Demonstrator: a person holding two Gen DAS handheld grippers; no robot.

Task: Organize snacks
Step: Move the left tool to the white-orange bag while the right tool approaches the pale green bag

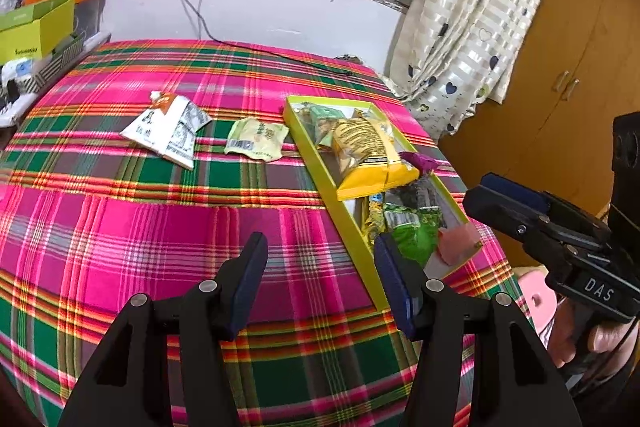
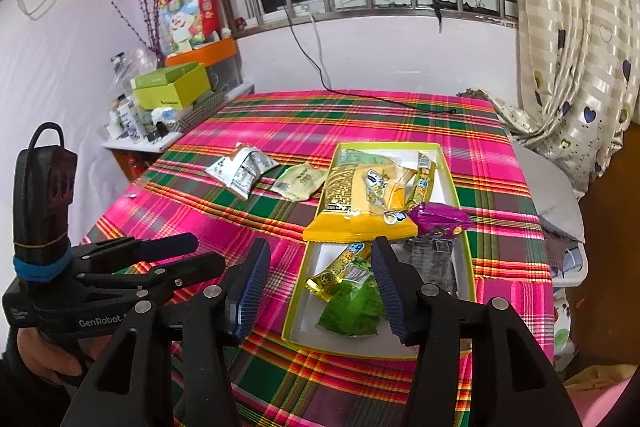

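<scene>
Plaid tablecloth [image 2: 360, 131] wrinkles and could drag under a pack. Lime tray [image 2: 460, 187], at 12 o'clock of the right gripper [image 2: 320, 283], is crowded: yellow chip bag [image 2: 352, 203] overhangs its left wall at 11 o'clock, likely to slide out if nudged. Purple packet [image 2: 438, 221] perches on the right rim. White packet [image 1: 168, 131] and pale green packet [image 1: 256, 139] lie loose at 10–11 o'clock of the left gripper [image 1: 320, 287], well apart from it. Both grippers gape wide, empty; a careless reach could knock the tray.
</scene>
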